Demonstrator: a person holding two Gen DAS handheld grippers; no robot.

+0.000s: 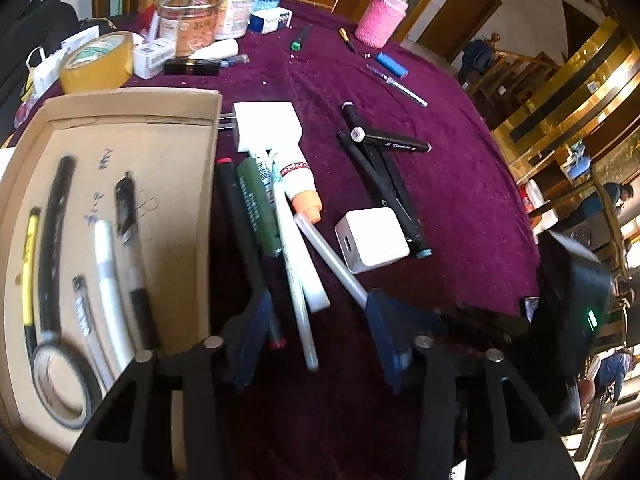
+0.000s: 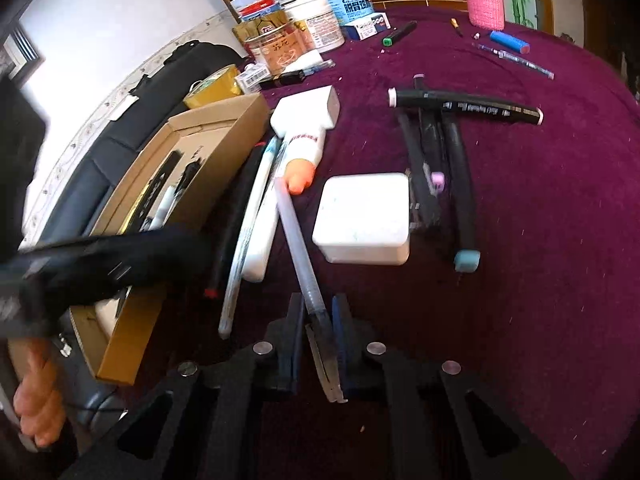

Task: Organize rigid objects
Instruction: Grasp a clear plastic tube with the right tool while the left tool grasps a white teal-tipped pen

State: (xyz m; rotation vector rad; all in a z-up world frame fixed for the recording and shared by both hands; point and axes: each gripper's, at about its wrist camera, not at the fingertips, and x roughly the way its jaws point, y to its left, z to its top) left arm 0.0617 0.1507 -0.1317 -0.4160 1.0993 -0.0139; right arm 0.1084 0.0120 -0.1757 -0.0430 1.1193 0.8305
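Presently, items as found on the purple tablecloth (image 1: 460, 184):

Right gripper (image 2: 316, 316): jaws pressed in on a translucent white pen (image 2: 298, 240), pinching its near end. The barrel runs forward and slightly left from the fingers, its far tip just beside the orange cap of a white glue tube (image 2: 302, 152).

Left gripper (image 1: 316, 320): jaws spread wide, nothing between the pads. It hangs over the near ends of a loose bundle of pens.

Ahead of the left gripper, between its fingers: a long white pen (image 1: 294, 264), a green marker (image 1: 258, 208) and a black pen with red ends (image 1: 240, 224), lying side by side, all pointing away. The same translucent pen crosses toward the left gripper's right finger.

Left of the left gripper: cardboard box lid (image 1: 176, 136), open side up. Contents are a tape ring (image 1: 60, 384), a yellow pen (image 1: 30, 264), a white marker (image 1: 110, 276) and several dark pens, blurred.

Ahead and right of both grippers: white charger cube (image 1: 374, 238), (image 2: 364, 220), touching a heap of black markers (image 1: 384, 168), (image 2: 440, 148) just beyond it.

Further ahead: flat white adapter (image 1: 266, 126), with the glue tube's base against it.

Far edge, well apart from both grippers: yellow tape roll (image 1: 98, 62), assorted jars (image 1: 196, 12), pink knit-covered bottle (image 1: 382, 20), blue cylinder (image 1: 392, 65).
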